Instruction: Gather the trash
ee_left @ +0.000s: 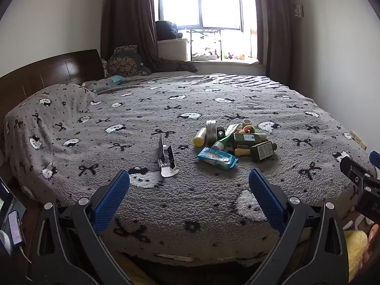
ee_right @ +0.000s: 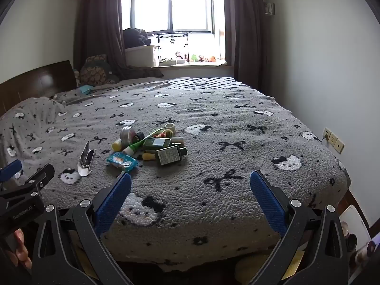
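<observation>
A pile of trash lies on the grey patterned bed point(ee_left: 133, 123): a blue wipes packet point(ee_left: 217, 158), dark green bottles point(ee_left: 262, 150), a yellow bottle point(ee_left: 200, 136), a round tin point(ee_left: 211, 130) and a tape roll point(ee_left: 248, 123). A torn black-and-white carton point(ee_left: 167, 159) lies left of the pile. My left gripper point(ee_left: 189, 185) is open and empty above the bed's near edge. My right gripper point(ee_right: 190, 186) is open and empty too, to the right of the left one. In the right wrist view the pile point(ee_right: 152, 144) and carton point(ee_right: 86, 160) lie ahead to the left.
A wooden headboard point(ee_left: 47, 73) and pillows are at the left. A window sill point(ee_left: 223, 59) with small items is at the back. A phone point(ee_left: 15, 228) lies at the lower left. Wall sockets point(ee_right: 333, 140) are on the right wall.
</observation>
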Available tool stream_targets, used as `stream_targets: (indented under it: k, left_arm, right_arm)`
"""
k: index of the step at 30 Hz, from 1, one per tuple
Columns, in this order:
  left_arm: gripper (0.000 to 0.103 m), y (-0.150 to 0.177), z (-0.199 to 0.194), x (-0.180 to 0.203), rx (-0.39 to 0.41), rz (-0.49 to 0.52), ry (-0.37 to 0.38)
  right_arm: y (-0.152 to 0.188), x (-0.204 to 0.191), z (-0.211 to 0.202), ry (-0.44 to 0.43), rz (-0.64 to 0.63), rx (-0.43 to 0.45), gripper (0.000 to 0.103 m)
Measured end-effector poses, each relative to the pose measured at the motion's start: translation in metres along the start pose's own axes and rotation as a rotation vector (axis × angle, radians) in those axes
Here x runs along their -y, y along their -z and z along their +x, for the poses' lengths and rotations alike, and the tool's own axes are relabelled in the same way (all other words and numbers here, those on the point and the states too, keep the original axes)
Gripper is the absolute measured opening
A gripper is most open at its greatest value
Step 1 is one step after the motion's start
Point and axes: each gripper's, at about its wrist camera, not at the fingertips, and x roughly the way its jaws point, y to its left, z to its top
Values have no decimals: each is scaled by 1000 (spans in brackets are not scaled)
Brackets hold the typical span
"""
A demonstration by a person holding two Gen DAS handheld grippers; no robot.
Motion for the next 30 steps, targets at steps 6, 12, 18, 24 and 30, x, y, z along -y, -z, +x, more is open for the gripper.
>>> stream_targets:
  k: [6, 12, 18, 24, 30]
  left_arm:
    - [95, 2, 1, 1, -9, 5, 4]
    - [95, -1, -4, 1, -3, -3, 19]
    - [95, -1, -7, 3, 2, -3, 24]
    - [95, -2, -8, 4, 2, -4, 23]
    - [95, -3, -8, 6, -3, -9, 26]
  right_arm:
    - [0, 0, 0, 2, 4, -3, 100]
    - [-1, 4, -1, 26, -1, 0, 100]
    - [0, 4, 0, 24, -3, 0, 100]
    - [0, 3, -1, 26, -4, 2, 100]
    - [0, 2, -1, 25, -4, 3, 100]
